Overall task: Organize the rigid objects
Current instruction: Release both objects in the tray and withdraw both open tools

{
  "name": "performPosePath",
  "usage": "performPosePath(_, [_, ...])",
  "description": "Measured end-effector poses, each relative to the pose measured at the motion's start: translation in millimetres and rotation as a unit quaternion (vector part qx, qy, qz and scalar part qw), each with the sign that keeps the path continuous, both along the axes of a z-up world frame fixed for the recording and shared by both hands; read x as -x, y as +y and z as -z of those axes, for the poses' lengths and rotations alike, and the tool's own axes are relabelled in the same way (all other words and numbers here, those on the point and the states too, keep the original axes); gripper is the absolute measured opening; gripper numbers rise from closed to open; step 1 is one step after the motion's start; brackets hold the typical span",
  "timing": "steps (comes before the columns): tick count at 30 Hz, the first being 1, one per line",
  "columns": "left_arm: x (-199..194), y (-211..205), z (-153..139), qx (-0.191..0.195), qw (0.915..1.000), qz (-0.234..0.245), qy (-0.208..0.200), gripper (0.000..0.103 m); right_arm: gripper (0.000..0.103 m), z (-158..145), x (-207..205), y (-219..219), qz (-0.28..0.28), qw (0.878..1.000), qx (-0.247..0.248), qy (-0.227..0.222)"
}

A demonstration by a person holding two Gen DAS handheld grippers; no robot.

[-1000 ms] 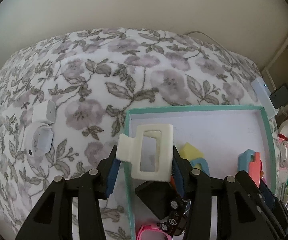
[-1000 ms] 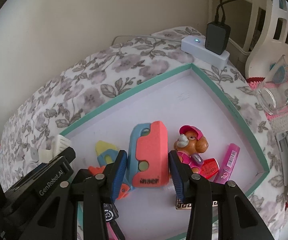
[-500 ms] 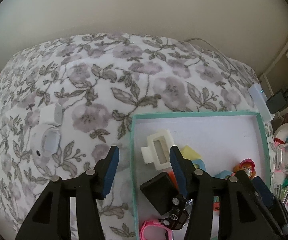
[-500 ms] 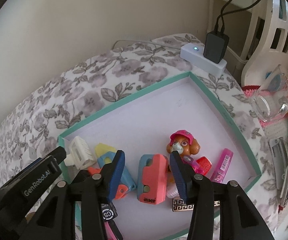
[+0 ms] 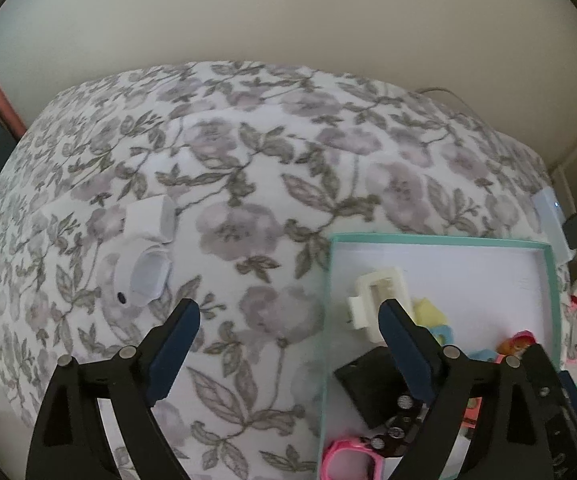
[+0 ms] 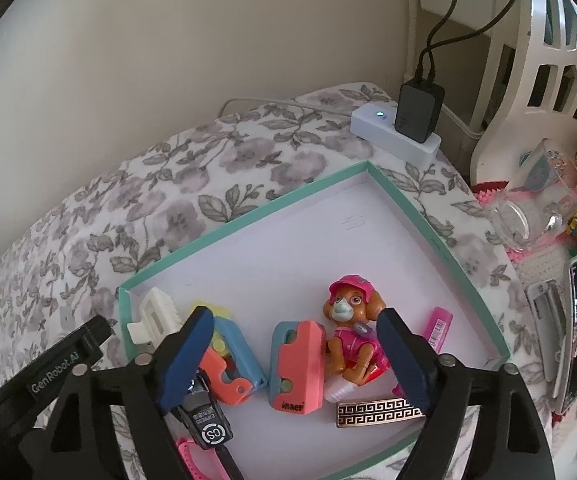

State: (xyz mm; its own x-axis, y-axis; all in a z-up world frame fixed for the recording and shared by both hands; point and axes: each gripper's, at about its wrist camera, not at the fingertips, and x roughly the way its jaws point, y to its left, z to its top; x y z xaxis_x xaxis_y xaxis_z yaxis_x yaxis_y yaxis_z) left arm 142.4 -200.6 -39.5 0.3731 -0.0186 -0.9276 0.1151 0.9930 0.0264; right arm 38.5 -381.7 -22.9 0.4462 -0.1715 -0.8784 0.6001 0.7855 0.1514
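A teal-rimmed tray (image 5: pixel 440 238) (image 6: pixel 248 220) lies on the flowered cloth. In it are a white claw clip (image 5: pixel 376 300) (image 6: pixel 154 316), a coral and blue block (image 6: pixel 296 364), a second coral and blue piece (image 6: pixel 232 360), a dog figure (image 6: pixel 352 328), a black toy car (image 6: pixel 204 416) and a pink tube (image 6: pixel 438 328). My left gripper (image 5: pixel 288 344) hangs over the tray's left rim, jaws opening, nothing between them. My right gripper (image 6: pixel 296 340) is above the block, jaws opening and clear of it.
A white round device (image 5: pixel 144 280) and a white cube (image 5: pixel 150 220) sit on the cloth left of the tray. A power strip (image 6: pixel 392 132) with a black adapter (image 6: pixel 418 112) lies behind it. A glass cup (image 6: pixel 536 212) and a phone (image 6: pixel 576 332) are at the right.
The left gripper let go of the white clip, which now lies in the tray, and drew left. The right gripper released the coral and blue block. Both jaws widened.
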Motion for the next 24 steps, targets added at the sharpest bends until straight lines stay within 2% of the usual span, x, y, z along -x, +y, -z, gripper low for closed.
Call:
performPosePath(4, [-2.8, 9.7, 3.9, -0.013, 0.9998, -0.015, 0.009, 0.093, 0.091, 1.9, 2.0, -3.3, 0.010, 1.000, 0.001, 0.004])
performPosePath(6, [-3.6, 13.4, 4.8, -0.017, 0.9996, -0.020, 0.011, 0.099, 0.101, 3.0, 3.0, -5.5, 0.015, 1.000, -0.001, 0.005])
performPosePath(7, [-4.0, 15.3, 5.1, -0.018, 0.9995, -0.022, 0.012, 0.100, 0.102, 3.3, 3.7, -6.5, 0.018, 1.000, -0.001, 0.005])
performPosePath(24, [-5.1, 23.9, 2.5, -0.027, 0.9989, -0.036, 0.014, 0.100, 0.103, 4.2, 3.1, -5.0, 0.011, 1.000, 0.010, 0.009])
